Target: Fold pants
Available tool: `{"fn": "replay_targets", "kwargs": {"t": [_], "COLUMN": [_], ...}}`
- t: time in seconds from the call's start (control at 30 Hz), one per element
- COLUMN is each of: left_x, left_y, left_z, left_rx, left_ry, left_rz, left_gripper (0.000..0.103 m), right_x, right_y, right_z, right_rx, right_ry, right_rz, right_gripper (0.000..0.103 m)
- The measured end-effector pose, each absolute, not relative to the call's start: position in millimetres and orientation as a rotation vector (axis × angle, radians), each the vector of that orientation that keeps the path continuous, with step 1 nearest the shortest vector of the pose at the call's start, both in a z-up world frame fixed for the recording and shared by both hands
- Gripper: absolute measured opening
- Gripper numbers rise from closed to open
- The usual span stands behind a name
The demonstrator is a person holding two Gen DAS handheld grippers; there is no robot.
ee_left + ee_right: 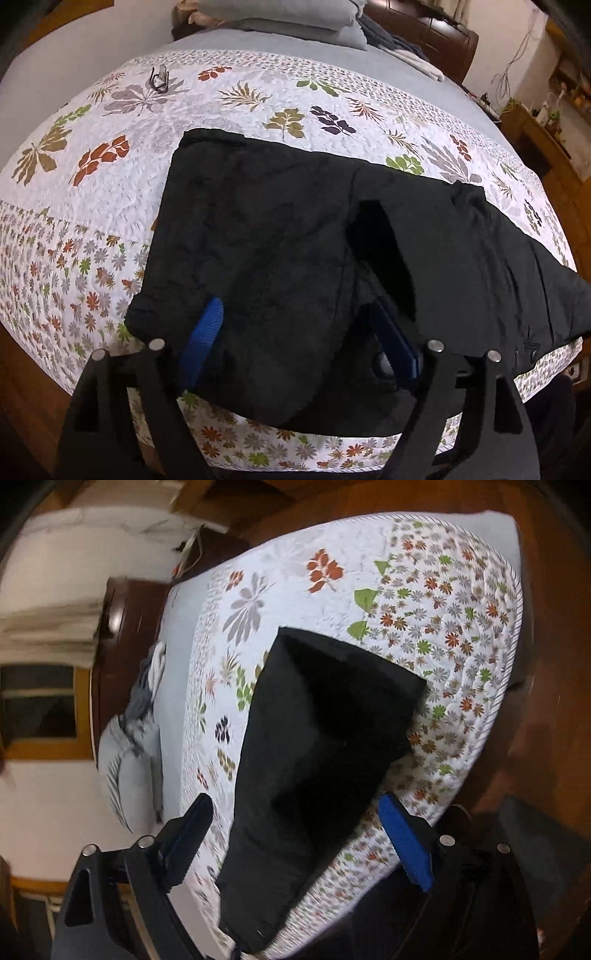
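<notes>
Black pants (288, 229) lie folded on a floral quilt (110, 192) on a bed. In the left wrist view my left gripper (295, 332) is open, its blue fingers (205, 332) standing wide at the near edge of the pants, with fabric draped over and between them. A flap of the cloth stands up near the right finger. In the right wrist view the pants (314, 738) stretch away from the camera. My right gripper (299, 827) is open and wide, its blue fingers (406, 838) either side of the near end of the pants.
Grey pillows (280, 18) and bundled clothes (399, 44) lie at the head of the bed. A pair of glasses (159, 78) rests on the quilt at the far left. A wooden headboard (436, 33) and shelves (546, 122) stand behind. Brown wooden floor (546, 738) surrounds the bed's edge.
</notes>
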State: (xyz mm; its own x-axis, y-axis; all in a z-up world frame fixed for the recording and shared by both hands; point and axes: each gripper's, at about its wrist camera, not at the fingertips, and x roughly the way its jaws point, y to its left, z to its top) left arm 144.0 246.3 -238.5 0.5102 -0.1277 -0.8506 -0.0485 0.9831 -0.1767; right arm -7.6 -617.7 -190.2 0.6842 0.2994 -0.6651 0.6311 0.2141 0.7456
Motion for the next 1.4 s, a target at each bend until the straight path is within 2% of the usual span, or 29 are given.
{"fn": "replay_targets", "kwargs": {"t": [0.07,0.1,0.17,0.2,0.27,0.3,0.37,0.43,0.5,0.63,0.7,0.77,0.8,0.87,0.97,1.03,1.1,1.17,1.3,1.4], "left_x": [142.8,143.3,145.5,146.5,148.1,149.0,150.0,150.7,152.0,154.8,155.7,156.0,156.1,155.9,156.3,156.4,156.4,156.5,156.0,154.4], "left_y": [249.2,249.7,252.8,254.0,254.6,254.8,254.4,253.2,251.7,249.0,249.2,248.7,248.7,247.7,246.7,247.4,247.3,247.9,250.0,255.1], "left_z": [-238.9,-238.7,-240.2,-241.4,-242.8,-243.4,-244.0,-245.8,-247.8,-249.1,-248.9,-248.8,-249.1,-249.8,-250.3,-250.2,-250.2,-250.4,-252.0,-252.0], "left_rx": [-0.202,-0.209,-0.238,-0.254,-0.264,-0.267,-0.266,-0.255,-0.250,-0.222,-0.214,-0.206,-0.205,-0.202,-0.195,-0.196,-0.194,-0.199,-0.219,-0.249], "left_ry": [1.029,1.027,1.025,1.027,1.036,1.041,1.047,1.052,1.058,1.075,1.083,1.088,1.088,1.085,1.085,1.085,1.086,1.085,1.081,1.075], "left_rz": [-0.058,-0.061,-0.064,-0.063,-0.063,-0.062,-0.063,-0.060,-0.051,-0.045,-0.047,-0.048,-0.046,-0.040,-0.040,-0.042,-0.041,-0.040,-0.032,-0.008], "left_gripper": [0.082,0.082,0.082,0.082,0.082,0.082,0.082,0.082,0.082,0.084,0.084,0.084,0.084,0.085,0.086,0.086,0.086,0.086,0.086,0.078], "right_x": [0.2,9.5,29.9,44.5,79.4,86.3,86.8,66.2,49.8,24.5,9.9,-1.8,-7.3,-15.1,-17.4,-11.6,-4.8,0.8,7.8,8.5], "right_y": [-623.7,-625.7,-627.3,-626.1,-610.3,-603.0,-578.0,-570.9,-591.5,-631.0,-639.3,-644.6,-647.2,-649.7,-650.4,-650.3,-646.6,-644.7,-652.1,-653.7], "right_z": [-199.3,-202.2,-197.0,-190.0,-144.0,-124.7,-57.7,-37.0,-75.9,-222.8,-260.6,-274.1,-278.6,-281.2,-280.5,-274.3,-262.4,-250.2,-255.6,-279.5], "right_rx": [1.405,1.378,1.251,1.186,1.031,0.982,0.806,0.735,0.861,1.130,1.186,1.202,1.222,1.253,1.277,1.259,1.216,1.155,1.140,1.172], "right_ry": [0.844,0.856,0.905,0.922,0.875,0.834,0.622,0.477,0.470,0.668,0.710,0.698,0.699,0.676,0.667,0.666,0.669,0.665,0.677,0.734], "right_rz": [-0.297,-0.308,-0.327,-0.318,-0.209,-0.157,0.031,0.095,0.060,-0.119,-0.166,-0.177,-0.194,-0.203,-0.173,-0.156,-0.133,-0.139,-0.197,-0.223], "right_gripper": [0.090,0.068,0.032,0.023,0.018,0.016,0.015,0.015,0.015,0.015,0.017,0.024,0.037,0.050,0.051,0.047,0.027,0.013,0.010,0.010]}}
